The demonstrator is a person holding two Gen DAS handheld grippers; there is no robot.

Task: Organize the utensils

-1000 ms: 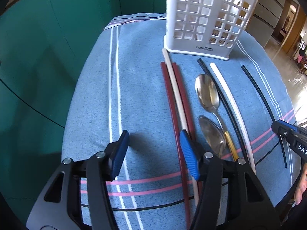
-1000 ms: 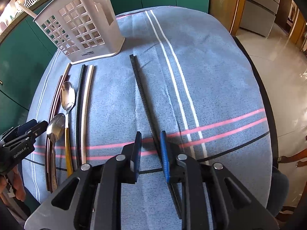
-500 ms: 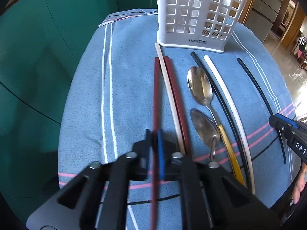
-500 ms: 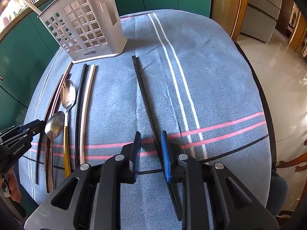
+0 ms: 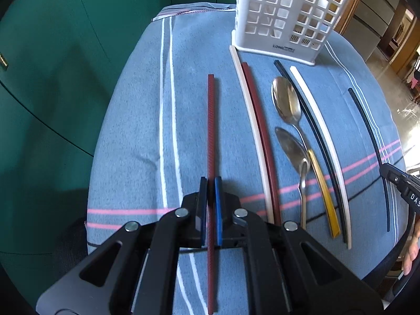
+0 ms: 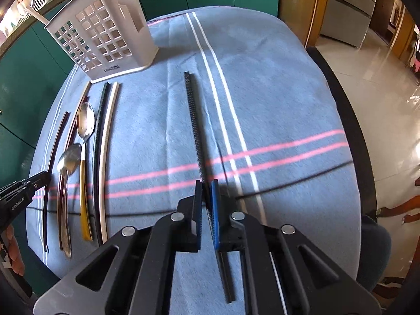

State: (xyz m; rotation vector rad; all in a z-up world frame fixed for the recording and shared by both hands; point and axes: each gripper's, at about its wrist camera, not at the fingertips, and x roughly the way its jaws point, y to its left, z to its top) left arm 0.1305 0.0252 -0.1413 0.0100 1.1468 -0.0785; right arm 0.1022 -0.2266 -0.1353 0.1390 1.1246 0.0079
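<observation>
So nearest the cameras, the left gripper (image 5: 210,191) is clamped tight on a dark red chopstick (image 5: 210,131), which is pinched between the two pads and runs straight away toward the far end of the table, set apart to the left of the other utensils. Over on the right side, the right gripper (image 6: 206,197) is closed on a black chopstick (image 6: 193,120) the same way; its jaws have just been closing, and the ribbed stick is squeezed between the pads with its near end poking out underneath. Everything is laid on a blue cloth (image 5: 136,120) with white stripes running lengthwise and pink ones crossing it. Between the two held sticks, a row of utensils is lined up side by side: a cream chopstick (image 5: 249,120) touching a second dark red chopstick (image 5: 260,131), then a plain steel spoon (image 5: 292,152) whose bowl sits just near of the bowl of a yellow-handled spoon (image 5: 286,102), then another black chopstick (image 5: 312,131) right against a white chopstick (image 5: 320,131). All of them are pointed roughly at the white utensil holder (image 5: 283,13), which is stood upright at the far end of the cloth, its slotted walls seen in both views. Its base is nearly touched by the far tip of the cream stick. Whether anything is inside the holder can't really be told from the left view; in the right view a pale handle is seen sticking out of its top. Teal cabinet doors (image 5: 52,65) are seen beyond the table on the left.
</observation>
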